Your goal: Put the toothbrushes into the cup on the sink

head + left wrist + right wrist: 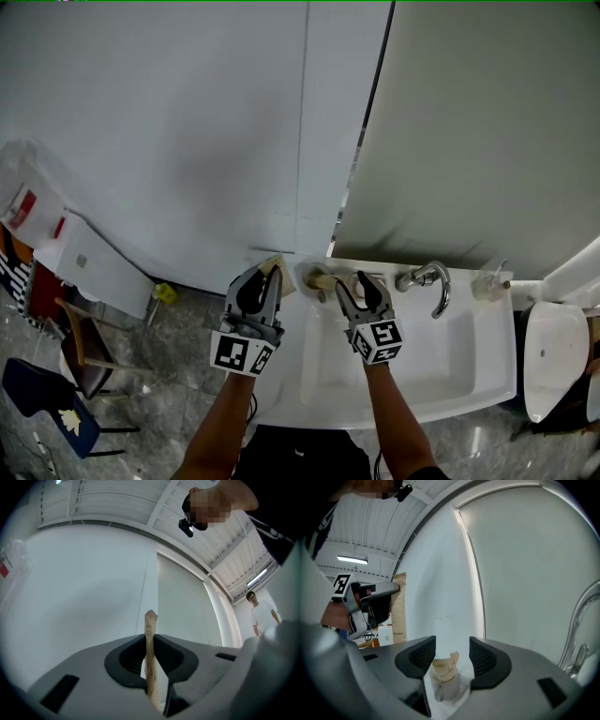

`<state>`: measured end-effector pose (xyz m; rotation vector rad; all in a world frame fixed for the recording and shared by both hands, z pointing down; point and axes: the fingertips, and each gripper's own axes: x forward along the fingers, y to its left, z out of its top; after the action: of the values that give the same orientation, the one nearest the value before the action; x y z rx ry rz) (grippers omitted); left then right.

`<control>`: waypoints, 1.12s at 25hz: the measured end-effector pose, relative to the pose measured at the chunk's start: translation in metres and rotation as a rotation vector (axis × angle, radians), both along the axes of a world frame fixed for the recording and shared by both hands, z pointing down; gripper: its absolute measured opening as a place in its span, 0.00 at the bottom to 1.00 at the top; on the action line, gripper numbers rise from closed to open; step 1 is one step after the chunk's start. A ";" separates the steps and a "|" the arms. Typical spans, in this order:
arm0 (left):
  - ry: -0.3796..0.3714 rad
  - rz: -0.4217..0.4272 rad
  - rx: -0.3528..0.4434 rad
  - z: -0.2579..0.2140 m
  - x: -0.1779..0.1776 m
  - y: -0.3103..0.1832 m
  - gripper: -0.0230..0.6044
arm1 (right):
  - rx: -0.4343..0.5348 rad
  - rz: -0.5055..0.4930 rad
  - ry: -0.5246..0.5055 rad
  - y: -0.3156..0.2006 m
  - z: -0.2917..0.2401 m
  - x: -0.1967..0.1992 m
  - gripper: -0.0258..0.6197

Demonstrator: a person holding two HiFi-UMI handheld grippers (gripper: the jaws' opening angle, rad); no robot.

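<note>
A white sink (pixel 469 375) sits against a white wall (pixel 187 141), and the floor beside it is grey.

Closest in the head view are the person's two arms, each holding a gripper out over the sink's back left corner. The left gripper (pixel 265 277) is squeezed tight on a toothbrush (pixel 274 267) in a brown paper wrapper. In the left gripper view, the wrapper (pixel 150 639) stands straight up between the two pads, and its top pokes out above them.

The right gripper (pixel 364 286) is let go, with its jaws wide apart. In the right gripper view, the white cup (pixel 445 688) stands just past the gap between the jaws. The pads do not touch it. Another wrapped toothbrush (pixel 444 667) stands in the cup, and its crumpled paper top sticks out.

The cup (pixel 317 279) is on the sink's back edge, near the left corner. The silver tap (pixel 433 281) is farther along to the right.

Off to the left, on the floor, is a wooden chair (pixel 84 347).
</note>
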<state>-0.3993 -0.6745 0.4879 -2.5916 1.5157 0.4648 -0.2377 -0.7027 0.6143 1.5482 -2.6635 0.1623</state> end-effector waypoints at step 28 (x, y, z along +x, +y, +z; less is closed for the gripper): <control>-0.059 0.075 -0.127 0.090 0.074 -0.102 0.15 | 0.010 0.038 -0.017 0.004 0.011 0.032 0.39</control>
<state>-0.3251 -0.7763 0.5784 -2.7395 1.4795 0.3059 -0.2056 -0.6991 0.6257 1.6087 -2.6521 0.1650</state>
